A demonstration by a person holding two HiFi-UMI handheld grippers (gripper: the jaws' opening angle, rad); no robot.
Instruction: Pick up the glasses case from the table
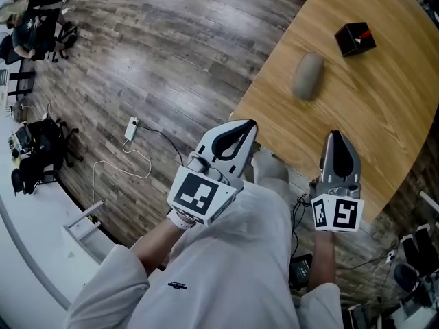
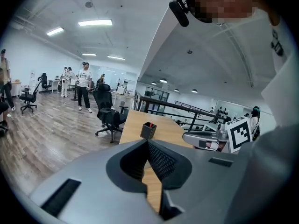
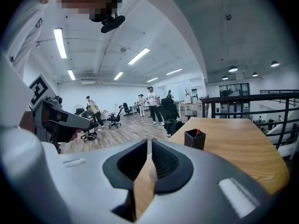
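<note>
On tbl: glasses case, pen holder

Open tabletop around glasses case, pen holder apart beyond it

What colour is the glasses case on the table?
Plain grey-beige, no pattern. The glasses case shows best in the head view.
</note>
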